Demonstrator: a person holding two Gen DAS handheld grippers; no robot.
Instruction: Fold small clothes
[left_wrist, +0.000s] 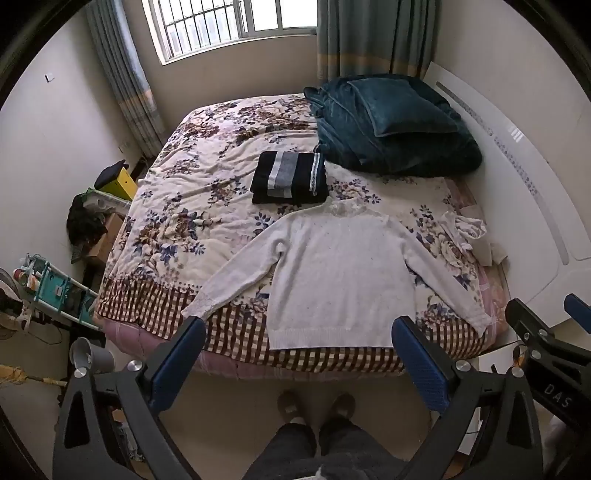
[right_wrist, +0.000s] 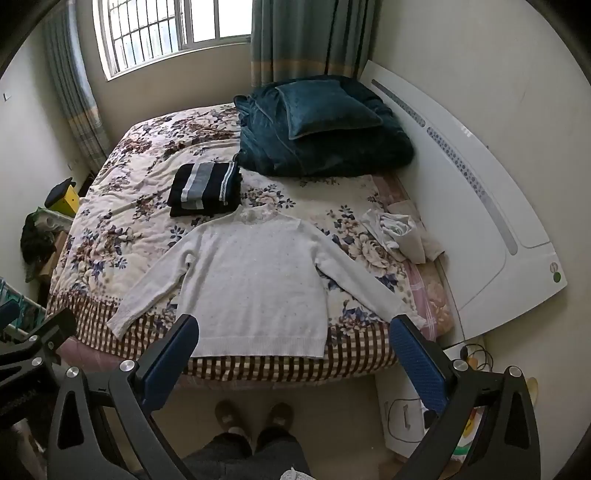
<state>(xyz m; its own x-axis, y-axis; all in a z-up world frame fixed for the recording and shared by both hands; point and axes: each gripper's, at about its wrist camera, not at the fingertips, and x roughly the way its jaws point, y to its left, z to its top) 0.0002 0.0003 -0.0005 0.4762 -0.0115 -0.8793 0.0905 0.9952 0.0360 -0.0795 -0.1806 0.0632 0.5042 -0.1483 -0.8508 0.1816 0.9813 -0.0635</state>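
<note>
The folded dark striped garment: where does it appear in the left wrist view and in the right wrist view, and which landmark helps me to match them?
Left wrist view: the folded dark striped garment lies slightly left of centre, just beyond the white sweater's collar.
Right wrist view: it sits upper left of centre, again beyond the collar.
Shared landmark: the teal folded blanket to its right.

Left gripper (left_wrist: 299, 354) jaws wide apart, gripping nothing, raised and aimed forward and down. Right gripper (right_wrist: 291, 352) likewise spread, gripping nothing, held level just beside the left. Person's legs (left_wrist: 317, 439) and slippered feet (right_wrist: 255, 413) below both.
</note>
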